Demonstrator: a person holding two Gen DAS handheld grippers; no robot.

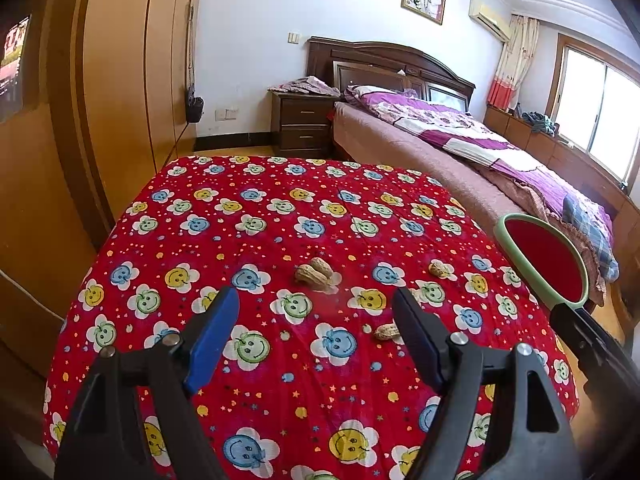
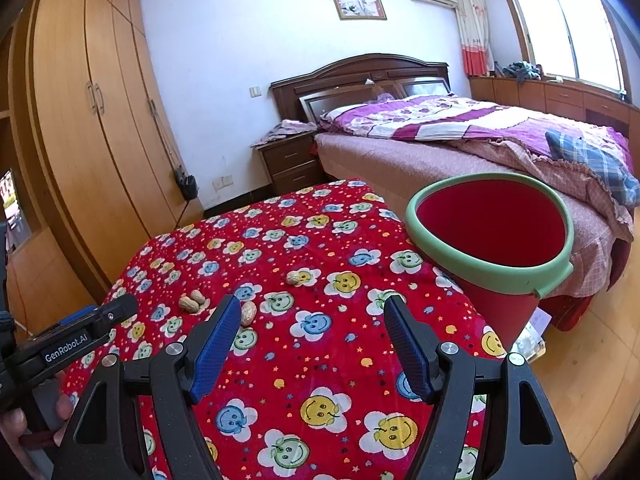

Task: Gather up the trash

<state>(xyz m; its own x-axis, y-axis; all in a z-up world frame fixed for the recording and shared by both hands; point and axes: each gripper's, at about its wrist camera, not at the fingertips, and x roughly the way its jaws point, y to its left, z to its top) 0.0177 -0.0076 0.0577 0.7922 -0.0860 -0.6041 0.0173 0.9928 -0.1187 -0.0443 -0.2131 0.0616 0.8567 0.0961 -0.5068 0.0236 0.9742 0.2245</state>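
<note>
Several peanut shells lie on the red flower-print tablecloth (image 1: pixel 248 412). A touching pair of shells (image 1: pixel 314 272) sits just past my left gripper (image 1: pixel 316 310), which is open with nothing between its blue pads. A single shell (image 1: pixel 387 331) lies by its right finger, and another shell (image 1: pixel 440 269) is farther right. In the right wrist view the pair (image 2: pixel 194 301), a shell (image 2: pixel 249 313) beside the left finger and a farther shell (image 2: pixel 296 278) show. My right gripper (image 2: pixel 310 320) hovers open and empty. A red bin with a green rim (image 2: pixel 492 216) stands at the table's right edge.
The bin (image 1: pixel 548 260) also shows in the left wrist view, with the right gripper's finger (image 1: pixel 576 320) below it. The left gripper (image 2: pixel 120 310) and a hand (image 2: pixel 16 420) show at the lower left. A bed (image 2: pixel 460 152), nightstand (image 1: pixel 304 120) and wardrobe (image 1: pixel 120 80) surround the table.
</note>
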